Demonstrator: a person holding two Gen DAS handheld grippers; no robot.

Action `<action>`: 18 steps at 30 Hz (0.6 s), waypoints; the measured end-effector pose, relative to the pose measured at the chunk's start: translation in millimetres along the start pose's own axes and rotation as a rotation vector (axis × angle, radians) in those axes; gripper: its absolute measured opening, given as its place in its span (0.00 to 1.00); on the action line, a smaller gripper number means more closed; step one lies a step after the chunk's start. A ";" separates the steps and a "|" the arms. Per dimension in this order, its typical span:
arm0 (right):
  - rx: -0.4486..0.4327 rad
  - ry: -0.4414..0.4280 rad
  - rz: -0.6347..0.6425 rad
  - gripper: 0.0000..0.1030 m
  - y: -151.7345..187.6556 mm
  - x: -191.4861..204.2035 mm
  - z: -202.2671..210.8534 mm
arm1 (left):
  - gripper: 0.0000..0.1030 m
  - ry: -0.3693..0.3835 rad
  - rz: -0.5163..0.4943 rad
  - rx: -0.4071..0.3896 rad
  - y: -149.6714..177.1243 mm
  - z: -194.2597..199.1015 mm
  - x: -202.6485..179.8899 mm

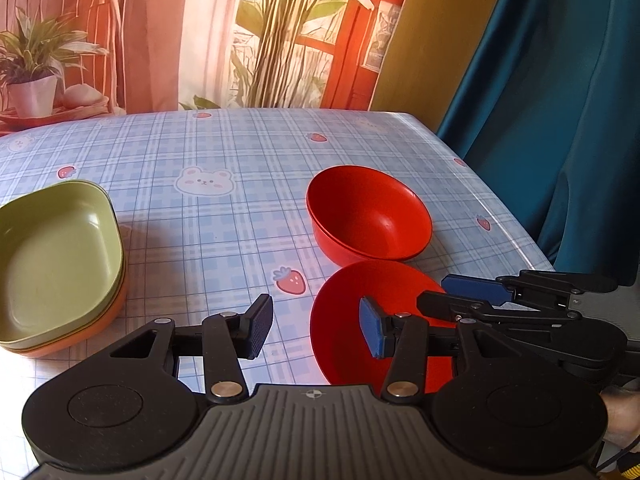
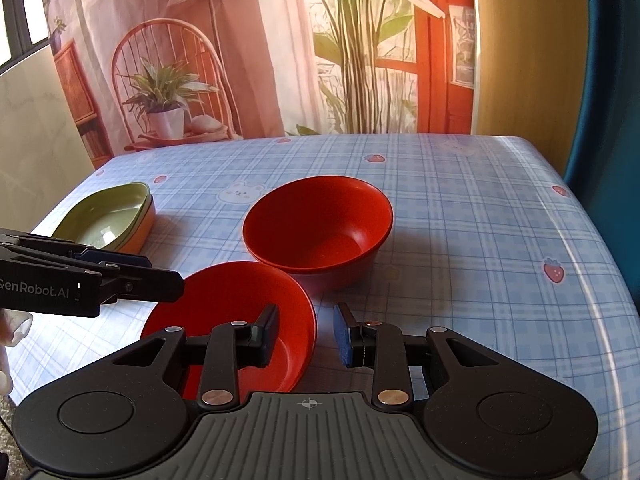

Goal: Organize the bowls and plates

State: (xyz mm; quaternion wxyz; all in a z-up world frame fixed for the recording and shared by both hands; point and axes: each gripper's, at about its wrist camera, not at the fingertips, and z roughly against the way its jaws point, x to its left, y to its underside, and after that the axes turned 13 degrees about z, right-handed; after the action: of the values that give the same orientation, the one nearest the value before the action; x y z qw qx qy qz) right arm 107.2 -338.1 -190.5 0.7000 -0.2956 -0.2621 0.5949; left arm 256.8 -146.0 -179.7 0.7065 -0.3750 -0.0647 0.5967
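Near red bowl [image 2: 240,320], rim straddled by part-open right gripper [image 2: 306,334]; grip indeterminate, lower edge hidden; left gripper [image 1: 316,326] at 9 o'clock, part-open, empty.

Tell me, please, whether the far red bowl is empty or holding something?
Empty. The far red bowl stands upright on the table, and its bare red inside shows down to the bottom in both views.

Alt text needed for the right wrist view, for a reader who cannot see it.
The right tongs straddle the right rim of the near red round bowl, jaws apart, on a blue plaid tablecloth. A second red round bowl sits just behind; the left tongs reach in from the left, before stacked green and orange dishes.
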 end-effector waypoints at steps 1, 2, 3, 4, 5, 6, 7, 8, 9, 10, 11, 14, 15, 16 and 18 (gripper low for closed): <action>0.001 -0.002 -0.001 0.27 0.7 0.0 0.5 | 0.49 0.003 0.003 0.001 0.6 0.3 0.5; 0.003 -0.003 -0.001 0.27 1.3 0.3 0.6 | 0.49 0.005 0.005 0.003 1.3 0.6 0.9; 0.006 -0.006 0.000 0.27 1.6 0.5 0.1 | 0.49 0.008 0.008 0.005 2.1 0.4 1.3; 0.008 -0.008 0.001 0.27 2.6 1.1 -0.2 | 0.49 0.010 0.010 0.009 2.6 -0.2 1.4; 0.010 -0.009 0.001 0.27 3.1 1.4 -0.8 | 0.49 0.012 0.013 0.012 3.0 -0.8 1.7; 0.013 -0.010 0.000 0.27 3.6 1.7 -1.5 | 0.48 0.014 0.015 0.018 3.4 -2.1 2.1; 0.016 -0.010 -0.002 0.27 4.2 1.9 -2.1 | 0.48 0.016 0.017 0.024 3.9 -3.3 2.5; 0.017 -0.011 -0.006 0.27 4.7 1.8 -2.5 | 0.48 0.018 0.018 0.027 4.6 -4.3 2.6; 0.019 -0.013 -0.010 0.27 5.4 1.6 -2.9 | 0.48 0.020 0.019 0.031 5.2 -5.3 2.7; 0.022 -0.014 -0.015 0.27 6.2 1.1 -3.8 | 0.48 0.024 0.021 0.038 6.7 -7.0 3.1; 0.026 -0.014 -0.019 0.27 6.9 1.0 -4.3 | 0.48 0.028 0.024 0.045 7.8 -8.4 3.4; 0.029 -0.012 -0.027 0.27 9.6 2.2 -2.4 | 0.47 0.037 0.038 0.075 12.7 -13.0 4.9; 0.028 -0.010 -0.029 0.27 10.5 2.6 -0.8 | 0.46 0.038 0.039 0.082 14.4 -14.0 4.9; 0.028 -0.010 -0.030 0.27 11.4 2.7 0.5 | 0.46 0.043 0.039 0.086 15.8 -14.4 4.7; 0.033 -0.009 -0.035 0.27 13.5 2.6 2.8 | 0.46 0.056 0.037 0.096 18.2 -14.7 3.5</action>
State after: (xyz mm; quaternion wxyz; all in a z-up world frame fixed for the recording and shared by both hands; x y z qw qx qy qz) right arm 96.4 -333.7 -198.4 0.7139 -0.2767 -0.2604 0.5882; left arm 251.2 -149.3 -202.4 0.7140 -0.3585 -0.0093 0.6014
